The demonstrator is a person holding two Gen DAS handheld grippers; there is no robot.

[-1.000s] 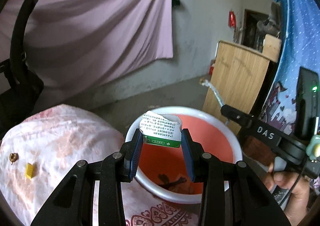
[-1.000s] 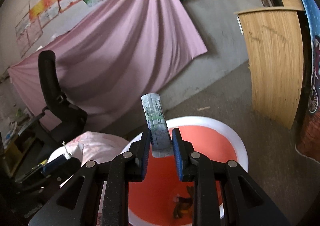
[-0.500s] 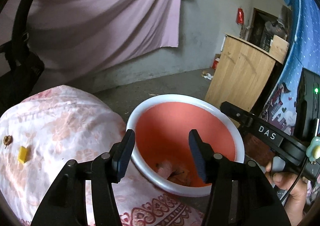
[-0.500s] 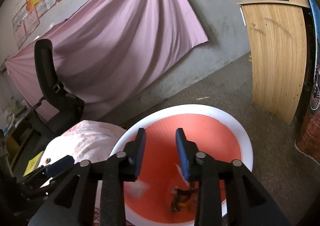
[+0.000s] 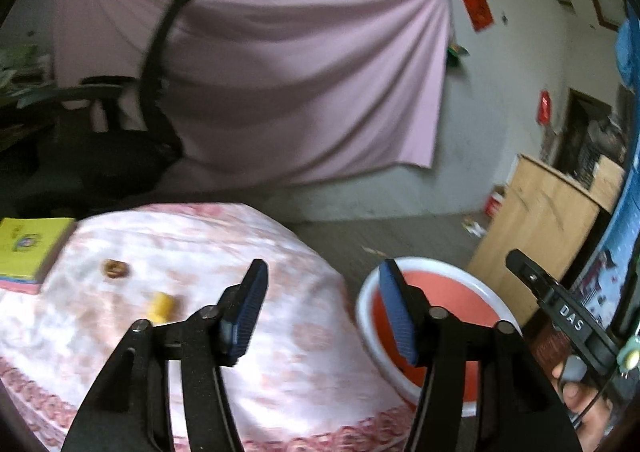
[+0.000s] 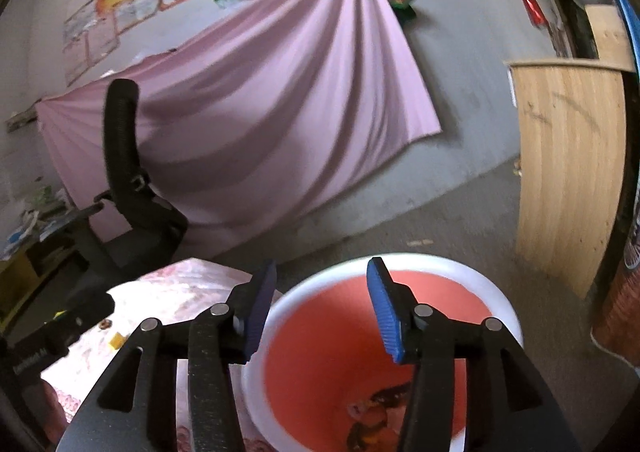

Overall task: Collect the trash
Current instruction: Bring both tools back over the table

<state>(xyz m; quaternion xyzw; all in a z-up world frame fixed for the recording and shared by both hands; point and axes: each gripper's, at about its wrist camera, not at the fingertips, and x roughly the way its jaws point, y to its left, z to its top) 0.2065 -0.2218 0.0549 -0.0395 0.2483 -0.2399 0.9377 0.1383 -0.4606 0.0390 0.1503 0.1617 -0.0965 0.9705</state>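
Both my tools empty, jaws opening: left tool (image 5: 322,306), right tool (image 6: 322,308) over basin (image 6: 508,316). Yellow scrap (image 5: 160,306) on desk left of left tool; light, stiff, pinch its sides

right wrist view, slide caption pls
Right gripper opening, empty, above the red basin holding dropped trash.

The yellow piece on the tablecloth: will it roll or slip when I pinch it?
The yellow piece looks small and blocky, so it probably won't roll far. It looks light, so a pad brushing it could nudge it away. The tablecloth under it looks soft, which may let it sink or shift as the pads close. The picture is blurred, so its material is unclear.
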